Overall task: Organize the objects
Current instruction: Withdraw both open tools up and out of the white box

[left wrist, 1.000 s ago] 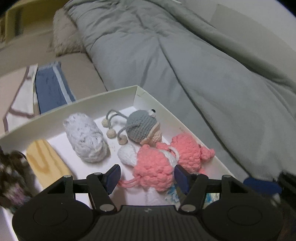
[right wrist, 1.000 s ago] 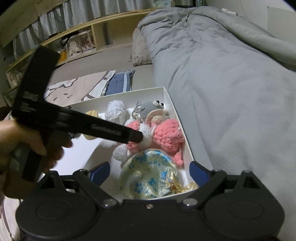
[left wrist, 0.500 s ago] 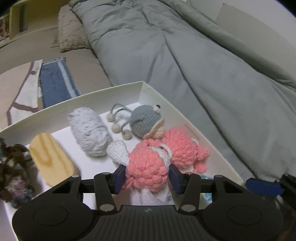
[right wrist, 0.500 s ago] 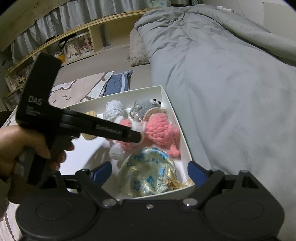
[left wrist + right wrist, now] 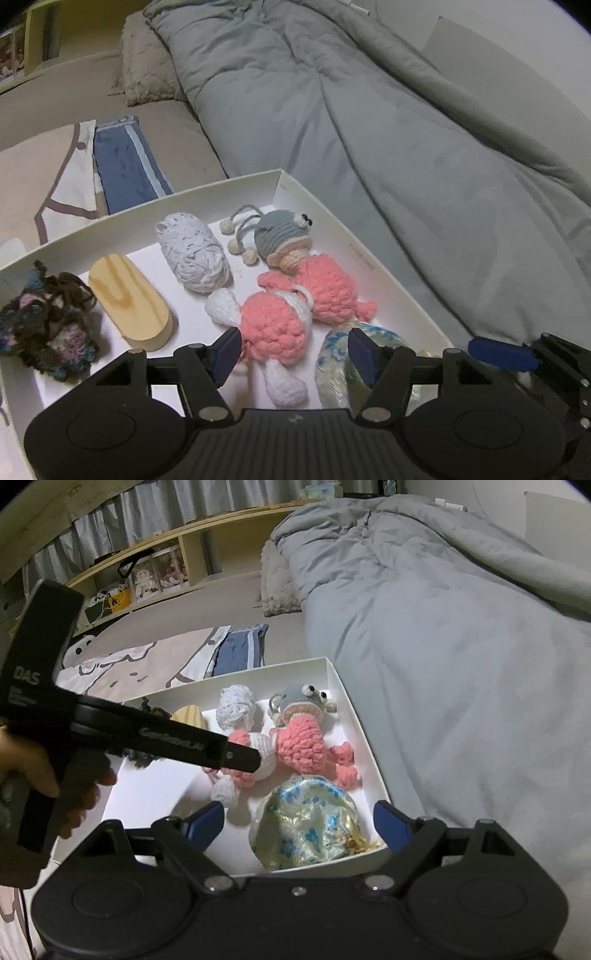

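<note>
A white box (image 5: pixel 388 273) on the bed holds a pink and white crochet toy (image 5: pixel 275 328), a second pink crochet toy (image 5: pixel 328 288), a grey crochet head (image 5: pixel 282 230), a white yarn ball (image 5: pixel 194 253), a wooden block (image 5: pixel 129 302), a dark yarn tangle (image 5: pixel 48 325) and a blue-flowered pouch (image 5: pixel 306 823). My left gripper (image 5: pixel 293 352) is open, its fingers either side of the near pink toy, not squeezing it. My right gripper (image 5: pixel 297 821) is open and empty, over the pouch at the box's near edge (image 5: pixel 317 866). The left gripper also shows in the right wrist view (image 5: pixel 243 755).
A grey duvet (image 5: pixel 369 129) covers the bed to the right of the box. A folded blue cloth (image 5: pixel 125 162) and a beige printed cloth (image 5: pixel 147 664) lie behind the box. A wooden shelf (image 5: pixel 177 539) runs along the far wall.
My left gripper closed on the near pink toy half a second ago and has now opened wide again. The toy lies in the box. The right gripper stayed open.
</note>
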A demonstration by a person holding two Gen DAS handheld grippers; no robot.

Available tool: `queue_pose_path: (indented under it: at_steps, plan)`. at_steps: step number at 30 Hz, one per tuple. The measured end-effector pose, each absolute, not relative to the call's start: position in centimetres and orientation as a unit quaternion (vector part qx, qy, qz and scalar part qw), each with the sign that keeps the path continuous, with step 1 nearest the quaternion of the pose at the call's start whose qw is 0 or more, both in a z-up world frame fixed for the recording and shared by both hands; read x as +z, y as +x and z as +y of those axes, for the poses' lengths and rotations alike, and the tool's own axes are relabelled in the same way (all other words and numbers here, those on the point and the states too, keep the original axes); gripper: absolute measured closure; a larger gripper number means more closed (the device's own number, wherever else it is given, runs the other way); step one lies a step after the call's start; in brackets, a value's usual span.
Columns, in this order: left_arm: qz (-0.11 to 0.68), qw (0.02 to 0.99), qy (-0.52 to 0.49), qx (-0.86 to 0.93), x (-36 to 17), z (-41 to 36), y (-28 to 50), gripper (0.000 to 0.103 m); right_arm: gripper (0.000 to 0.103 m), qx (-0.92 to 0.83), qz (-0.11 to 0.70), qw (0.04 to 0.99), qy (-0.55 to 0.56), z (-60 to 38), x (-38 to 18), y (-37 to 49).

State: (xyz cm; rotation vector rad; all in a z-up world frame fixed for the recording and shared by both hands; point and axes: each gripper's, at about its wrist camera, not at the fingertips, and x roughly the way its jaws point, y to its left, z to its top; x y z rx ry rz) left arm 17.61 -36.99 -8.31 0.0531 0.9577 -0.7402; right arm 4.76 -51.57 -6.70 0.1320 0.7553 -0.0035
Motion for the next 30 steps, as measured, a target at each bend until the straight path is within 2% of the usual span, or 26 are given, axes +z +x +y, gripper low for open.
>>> queue_pose_path:
  at_steps: [5, 7, 14, 25, 30]
  plan:
    - [0.445, 0.828, 0.020, -0.341, -6.4, -35.4, 16.2, 0.034, 0.015, -0.010, 0.361, 0.930, 0.066, -51.3, -5.6, 3.9]
    - [0.438, 0.834, 0.015, -0.336, -5.7, -34.4, 15.6, 0.028, 0.015, -0.013, 0.359, 0.931, 0.067, -51.1, -5.2, 3.5]
    - [0.422, 0.849, 0.019, -0.317, -4.0, -31.2, 13.6, 0.021, 0.014, -0.024, 0.353, 0.933, 0.073, -50.4, -3.9, 1.8]
    - [0.399, 0.866, 0.026, -0.302, -2.2, -26.6, 10.4, 0.000, 0.011, -0.037, 0.340, 0.937, 0.072, -48.9, -2.2, -0.5]
    - [0.389, 0.871, 0.033, -0.297, -1.6, -24.9, 9.3, 0.000, 0.010, -0.044, 0.338, 0.938, 0.071, -48.2, -1.8, -1.4]
